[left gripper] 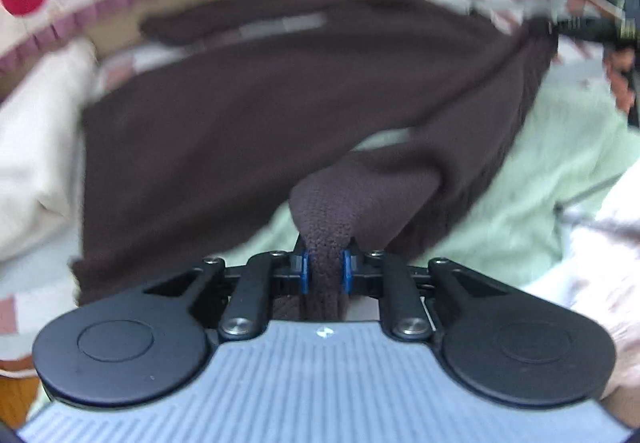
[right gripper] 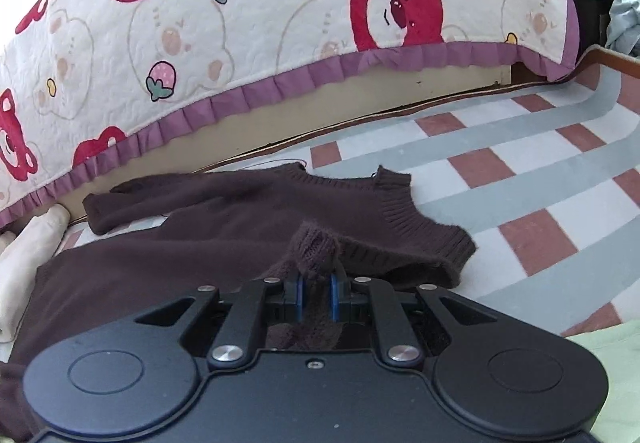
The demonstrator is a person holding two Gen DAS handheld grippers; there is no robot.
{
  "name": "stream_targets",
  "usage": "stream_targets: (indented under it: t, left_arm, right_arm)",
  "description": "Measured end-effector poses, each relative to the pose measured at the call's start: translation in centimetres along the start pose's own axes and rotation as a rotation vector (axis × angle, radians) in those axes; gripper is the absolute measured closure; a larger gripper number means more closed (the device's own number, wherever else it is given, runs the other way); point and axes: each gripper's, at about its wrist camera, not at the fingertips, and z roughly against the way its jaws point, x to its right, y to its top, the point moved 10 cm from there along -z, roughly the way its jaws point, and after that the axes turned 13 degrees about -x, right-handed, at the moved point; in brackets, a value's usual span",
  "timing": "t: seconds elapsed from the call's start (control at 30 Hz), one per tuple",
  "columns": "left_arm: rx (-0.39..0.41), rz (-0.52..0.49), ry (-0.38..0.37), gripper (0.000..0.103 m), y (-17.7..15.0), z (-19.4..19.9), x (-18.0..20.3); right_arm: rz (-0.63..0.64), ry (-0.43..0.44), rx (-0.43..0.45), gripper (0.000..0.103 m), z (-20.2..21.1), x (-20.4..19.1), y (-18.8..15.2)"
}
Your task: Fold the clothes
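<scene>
A dark brown knit sweater (left gripper: 248,115) lies spread across the bed, blurred in the left wrist view. My left gripper (left gripper: 325,270) is shut on a bunched fold of the brown sweater, which rises between the blue pads. In the right wrist view the same sweater (right gripper: 208,239) lies flat with its ribbed hem (right gripper: 408,219) toward the right and a sleeve (right gripper: 132,207) stretched to the left. My right gripper (right gripper: 315,295) is shut on a pinched ridge of the knit near that ribbed edge. The other gripper (left gripper: 600,31) shows as a dark blur at the upper right of the left wrist view.
A checked sheet (right gripper: 540,171) of red, grey and white covers the bed. A bear-print quilt with a purple frill (right gripper: 248,23) hangs over the headboard behind. A cream garment (right gripper: 24,263) lies at the left, a pale green one (left gripper: 552,163) at the right.
</scene>
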Motion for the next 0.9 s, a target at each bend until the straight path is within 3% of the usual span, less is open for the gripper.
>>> stream_targets:
  t: [0.07, 0.17, 0.33, 0.43, 0.53, 0.6, 0.7, 0.77, 0.83, 0.9]
  left_arm:
    - [0.030, -0.008, 0.032, 0.088, 0.6, 3.0, -0.9]
    - [0.091, 0.004, 0.003, 0.088, 1.1, 7.4, -1.4]
    - [0.104, 0.132, -0.143, 0.088, -0.2, 10.9, -2.0]
    - [0.067, 0.227, -0.207, 0.087, -1.4, 9.5, -3.2]
    - [-0.081, 0.273, -0.100, 0.085, -3.4, 5.0, -4.6]
    - [-0.180, 0.270, 0.041, 0.085, -4.5, 2.0, -5.5]
    - [-0.233, 0.238, 0.199, 0.084, -4.4, 0.0, -6.6]
    - [-0.205, 0.239, 0.215, 0.078, -3.4, 0.1, -7.1]
    - [-0.150, 0.267, 0.177, 0.066, -2.0, 0.4, -7.4]
    - [-0.093, 0.300, 0.145, 0.063, -0.2, 0.3, -7.6]
  right_arm:
    - [0.000, 0.010, -0.017, 0.088, 0.3, 0.2, 0.1]
    - [0.001, 0.024, -0.043, 0.088, 0.8, 0.5, 0.1]
    - [-0.010, 0.082, -0.127, 0.088, 1.4, 0.2, -1.3]
    - [-0.017, 0.058, -0.197, 0.088, 1.3, 1.0, -3.5]
    - [-0.004, -0.020, -0.315, 0.086, -0.4, 2.2, -6.0]
    - [-0.004, -0.087, -0.375, 0.080, -1.4, 3.0, -7.0]
    - [-0.012, -0.125, -0.376, 0.075, -0.8, 3.3, -6.5]
    - [-0.014, -0.120, -0.343, 0.070, 0.4, 3.0, -5.5]
    - [-0.015, -0.084, -0.293, 0.056, 1.5, 2.6, -4.3]
    - [0.002, -0.057, -0.229, 0.053, 2.0, 2.3, -2.9]
